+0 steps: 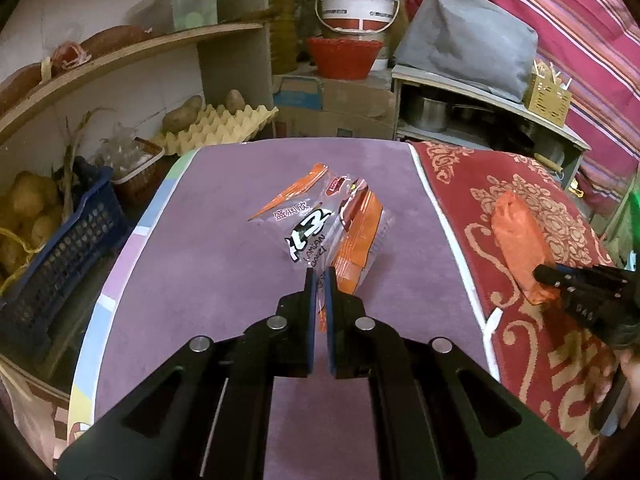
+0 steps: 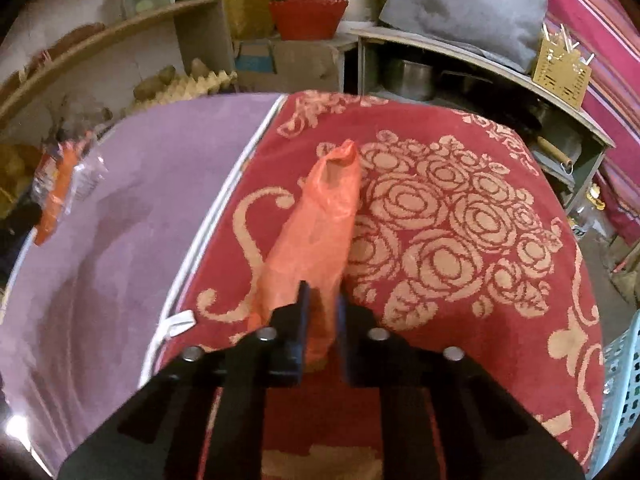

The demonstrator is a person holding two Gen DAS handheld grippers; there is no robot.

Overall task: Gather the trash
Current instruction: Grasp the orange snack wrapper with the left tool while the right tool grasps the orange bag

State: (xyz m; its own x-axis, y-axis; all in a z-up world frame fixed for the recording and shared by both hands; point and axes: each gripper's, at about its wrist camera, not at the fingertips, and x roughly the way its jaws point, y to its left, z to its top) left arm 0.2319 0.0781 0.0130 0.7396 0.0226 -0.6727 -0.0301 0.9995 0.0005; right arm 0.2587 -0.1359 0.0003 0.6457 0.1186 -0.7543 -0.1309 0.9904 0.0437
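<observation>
Both tools loaded. Left tool [image 1: 319,276] is clenched on the near corner of a clear-and-orange noodle wrapper [image 1: 332,228]; the rest of the wrapper fans away from the fingertips toward frame centre over the purple mat [image 1: 208,280], long axis roughly along the tool's own pointing line, tilted a bit to upper left. It looks partly lifted at the pinched end; can't tell if the far end touches the mat. Right tool [image 2: 320,292] is clamped on the near end of an orange plastic bag [image 2: 320,220], film bunched between the pads. The bag runs straight ahead of the tool toward upper centre of the frame, lying on the red floral cover [image 2: 460,220], just right of the white piping where red meets purple. In the left wrist view the same bag sits at mid right with the right tool coming in from the right edge. Each piece is already with its nearer hand, so the next move probably turns on the light blue perforated basket [image 2: 620,380] at the lower right edge of the right wrist view: likely the bin, closer to the right hand, though that's a guess. Readable text: wrapper shows "LAMIAN" plus large Chinese characters. The white bucket [image 1: 358,4] at top centre has label text too small to read.
</observation>
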